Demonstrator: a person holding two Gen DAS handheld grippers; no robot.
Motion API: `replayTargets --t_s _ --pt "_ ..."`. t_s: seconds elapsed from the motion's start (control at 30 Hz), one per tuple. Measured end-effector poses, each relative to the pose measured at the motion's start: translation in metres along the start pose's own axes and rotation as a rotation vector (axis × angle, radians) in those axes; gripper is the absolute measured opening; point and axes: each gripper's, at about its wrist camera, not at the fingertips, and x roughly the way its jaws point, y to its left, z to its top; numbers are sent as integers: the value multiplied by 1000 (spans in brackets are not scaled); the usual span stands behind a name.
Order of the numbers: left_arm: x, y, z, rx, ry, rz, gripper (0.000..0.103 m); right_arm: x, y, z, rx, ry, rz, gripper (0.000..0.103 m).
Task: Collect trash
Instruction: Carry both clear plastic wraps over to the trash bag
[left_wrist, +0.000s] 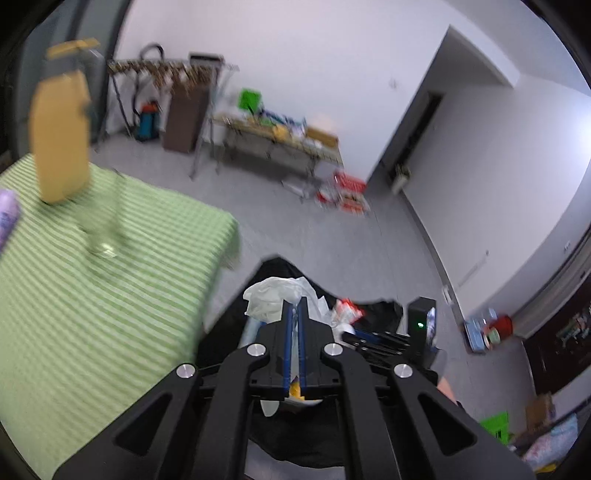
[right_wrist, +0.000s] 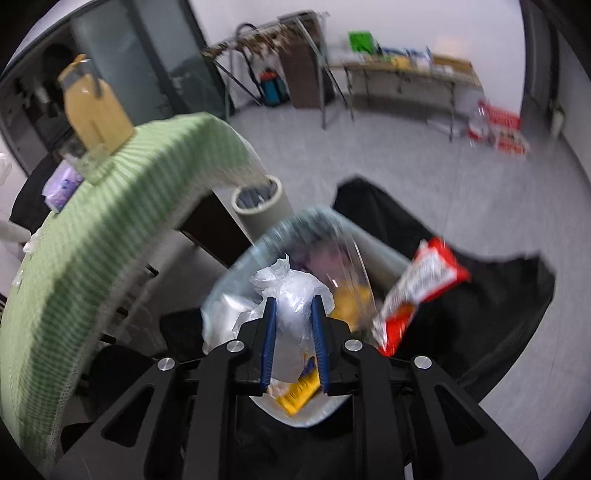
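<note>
Green striped cloth (left_wrist: 92, 295) covers the table on the left. The left gripper (left_wrist: 294, 306) is pinched tight on white crumpled trash (left_wrist: 273, 295), held over the black bag (left_wrist: 273, 269) so it can drop in. The right gripper (right_wrist: 294, 306) squeezes a clear plastic wad (right_wrist: 295, 291), a little way open, over the bin (right_wrist: 240, 266).

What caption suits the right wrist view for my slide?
Right gripper holds a crumpled clear plastic bag over the trash bin, beside a red snack wrapper.

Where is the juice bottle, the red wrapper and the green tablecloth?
Juice bottle (right_wrist: 94, 114), right wrist view, its yellow body.
Red wrapper (right_wrist: 417, 291), right wrist view, its middle.
Green tablecloth (left_wrist: 92, 314), left wrist view, its striped top.
</note>
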Motion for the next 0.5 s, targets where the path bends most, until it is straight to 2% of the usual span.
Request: replayTargets --t_s 0.13,0.17,0.2,0.27,0.5 --pt "46 -13 -7 12 75 -6 0 14 -13 -12 36 47 -7 22" --pt "56 -16 -6 10 91 -9 0 19 -18 -14 43 62 -8 27" --pt "64 -15 -5 8 100 -10 0 24 -21 -17 57 82 -14 39" --pt "81 -20 -4 10 122 -16 0 32 -28 -19 87 107 -18 51" --pt "144 -33 -17 -9 238 -45 0 15 -55 -19 162 39 -7 51"
